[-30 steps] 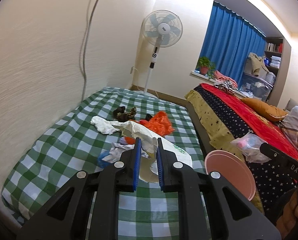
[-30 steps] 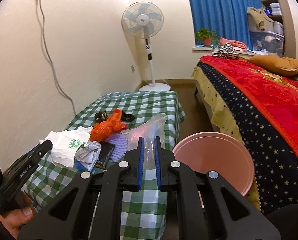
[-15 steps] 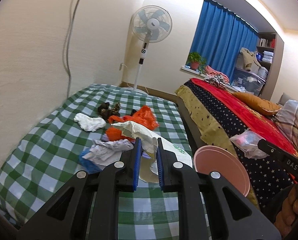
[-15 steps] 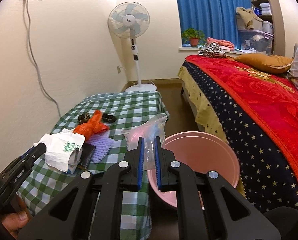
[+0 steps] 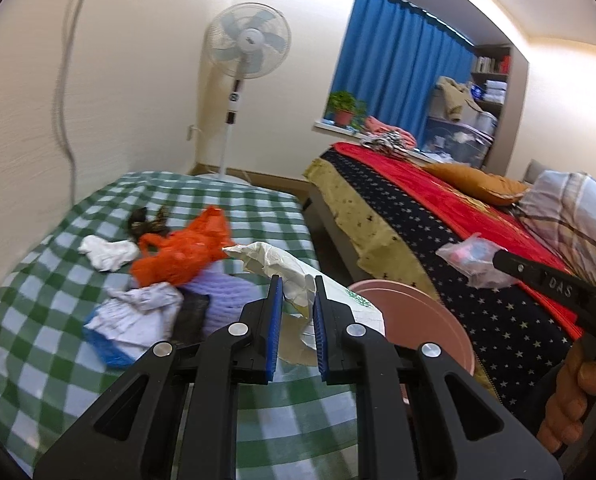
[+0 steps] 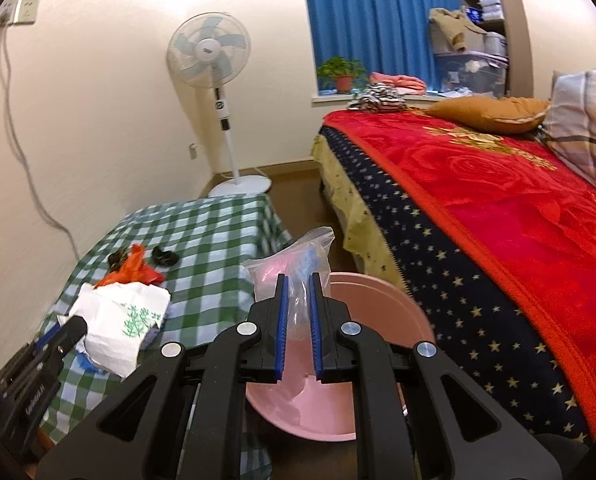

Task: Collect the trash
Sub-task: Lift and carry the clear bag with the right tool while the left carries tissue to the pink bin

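Observation:
My left gripper (image 5: 295, 288) is shut on a crumpled white paper bag with a green leaf print (image 5: 281, 264) and holds it above the table's right side; the bag also shows in the right wrist view (image 6: 117, 320). My right gripper (image 6: 297, 286) is shut on a clear plastic bag (image 6: 293, 264) and holds it over the pink basin (image 6: 378, 312). The basin (image 5: 410, 316) stands between table and bed. Trash lies on the green checked table (image 5: 57, 368): an orange plastic bag (image 5: 181, 248), a white tissue (image 5: 105, 250), a lilac foam net (image 5: 221, 296), crumpled paper (image 5: 137, 312) and dark scraps (image 5: 145, 220).
A bed with a red and starred blanket (image 6: 498, 208) fills the right side. A standing fan (image 6: 213, 64) is by the far wall, with a blue curtain (image 6: 370, 20) and a potted plant (image 6: 342, 72) at the window. A cable (image 6: 21, 160) hangs down the left wall.
The right gripper has carried the clear plastic bag from beside the table to above the pink basin. The left gripper has lifted and shifted the white paper bag rightward, towards the basin.

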